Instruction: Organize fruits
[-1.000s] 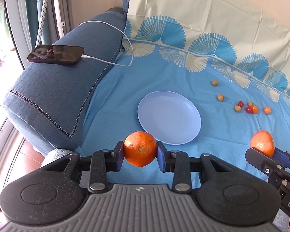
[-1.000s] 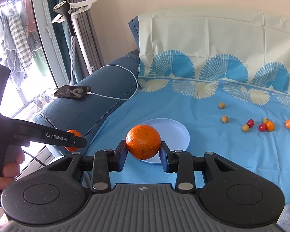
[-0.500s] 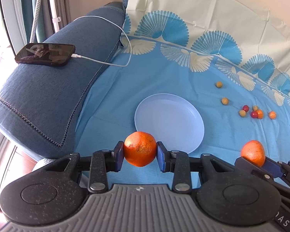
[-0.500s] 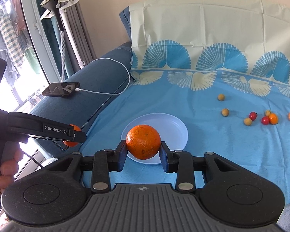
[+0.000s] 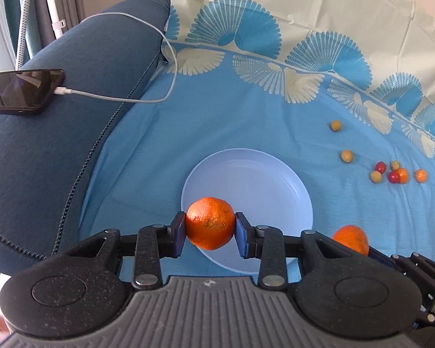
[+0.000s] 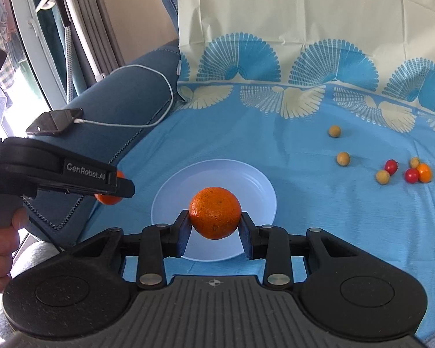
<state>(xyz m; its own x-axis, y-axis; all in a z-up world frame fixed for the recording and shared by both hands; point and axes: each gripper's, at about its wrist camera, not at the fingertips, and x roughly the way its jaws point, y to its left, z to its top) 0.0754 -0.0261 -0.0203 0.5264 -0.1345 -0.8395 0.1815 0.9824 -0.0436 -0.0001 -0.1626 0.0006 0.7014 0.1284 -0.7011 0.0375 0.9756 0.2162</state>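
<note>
Two oranges are in view: one orange point(image 5: 210, 223) clamped in the left gripper point(image 5: 210, 233) and a second orange point(image 6: 215, 213) clamped in the right gripper point(image 6: 214, 229), so two grippers as well. One pale blue plate point(image 5: 264, 171) lies on the cloth. Eight small fruits lie loose to the right: four yellowish-brown round fruits point(image 5: 347, 155), two red cherry tomatoes point(image 5: 393, 177) and two small orange fruits point(image 5: 421, 175). One phone point(image 5: 20, 91) sits on the sofa arm with one white cable point(image 5: 148, 100) plugged into it.
</note>
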